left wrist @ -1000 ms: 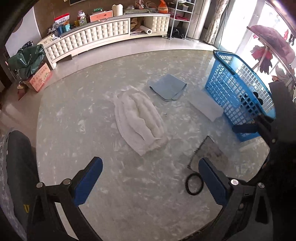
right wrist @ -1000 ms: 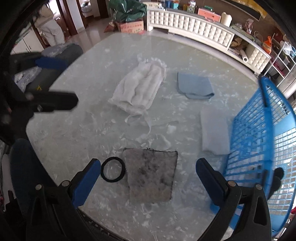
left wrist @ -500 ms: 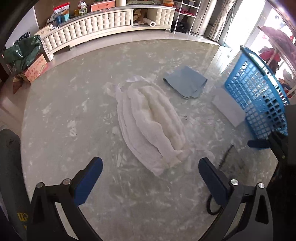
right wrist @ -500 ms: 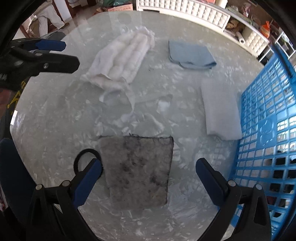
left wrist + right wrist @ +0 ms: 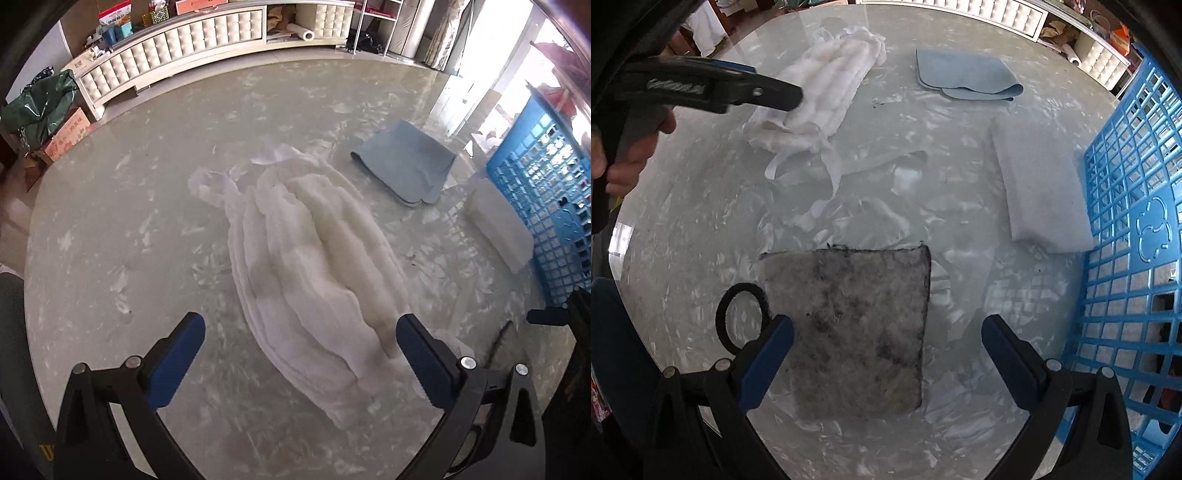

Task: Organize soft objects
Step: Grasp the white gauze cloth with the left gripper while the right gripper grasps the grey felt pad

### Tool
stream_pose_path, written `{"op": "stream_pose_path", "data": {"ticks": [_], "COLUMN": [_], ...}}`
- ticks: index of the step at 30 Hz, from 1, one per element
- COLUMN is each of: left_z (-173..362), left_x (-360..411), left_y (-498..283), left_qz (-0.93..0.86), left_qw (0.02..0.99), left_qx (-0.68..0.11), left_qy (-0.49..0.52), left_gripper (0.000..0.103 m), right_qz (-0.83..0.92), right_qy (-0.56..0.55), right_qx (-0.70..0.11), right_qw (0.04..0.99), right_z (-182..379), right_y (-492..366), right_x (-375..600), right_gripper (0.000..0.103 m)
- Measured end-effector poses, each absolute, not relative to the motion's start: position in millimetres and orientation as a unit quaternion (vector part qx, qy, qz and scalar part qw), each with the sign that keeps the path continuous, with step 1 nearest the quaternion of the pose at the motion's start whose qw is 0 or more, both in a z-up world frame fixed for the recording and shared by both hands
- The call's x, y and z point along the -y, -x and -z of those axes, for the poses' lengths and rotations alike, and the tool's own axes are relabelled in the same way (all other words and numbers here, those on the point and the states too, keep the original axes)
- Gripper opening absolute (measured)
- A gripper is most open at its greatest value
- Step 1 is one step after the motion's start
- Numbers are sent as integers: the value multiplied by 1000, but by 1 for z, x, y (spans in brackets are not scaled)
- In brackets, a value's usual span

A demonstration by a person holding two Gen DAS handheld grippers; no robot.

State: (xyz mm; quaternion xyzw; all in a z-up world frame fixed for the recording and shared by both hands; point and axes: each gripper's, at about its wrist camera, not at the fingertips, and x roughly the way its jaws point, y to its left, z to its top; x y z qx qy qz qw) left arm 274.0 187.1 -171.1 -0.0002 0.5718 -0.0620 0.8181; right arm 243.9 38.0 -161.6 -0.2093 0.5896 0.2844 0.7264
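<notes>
On a round marbled surface, both grippers hang spread wide and empty above scattered soft things.

The left gripper has its jaws apart over the near end of a white ribbed cloth, whose loose straps trail toward the middle of the surface; nothing sits between its pads. The right gripper is likewise spread, straddling the near part of a grey mottled felt pad, not pinching it. A black hair band lies touching the pad's left edge. Farther off lie a folded blue cloth and a white folded pad, the latter just beside a blue basket at the right edge. A hand holds the left gripper's handle, seen in the right wrist view.
</notes>
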Motion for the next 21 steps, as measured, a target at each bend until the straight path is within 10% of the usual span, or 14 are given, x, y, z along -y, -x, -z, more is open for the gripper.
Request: {"op": "stream_pose_path", "data": {"ticks": [10,14,21], "left_z": [177,170,170], "left_x": [-175,-168,-161], "left_y": [-286,-279,-268], "left_qz": [69,94,110], "left_qw": [813,812,812], "left_qx": [-577,-575,-572], "left_qy": [9,29,40], "left_gripper": [54,25,19], "right_qz": [-301,-318,-333], "right_qy": [213,213,179], "right_qx": [-565,-556,-562], "right_qw": [738,738,735], "right_z": [156,149,142], "right_y": [-228,-214,-207], "right_x": [-38,-42,-35], "right_gripper": [88,60,19]}}
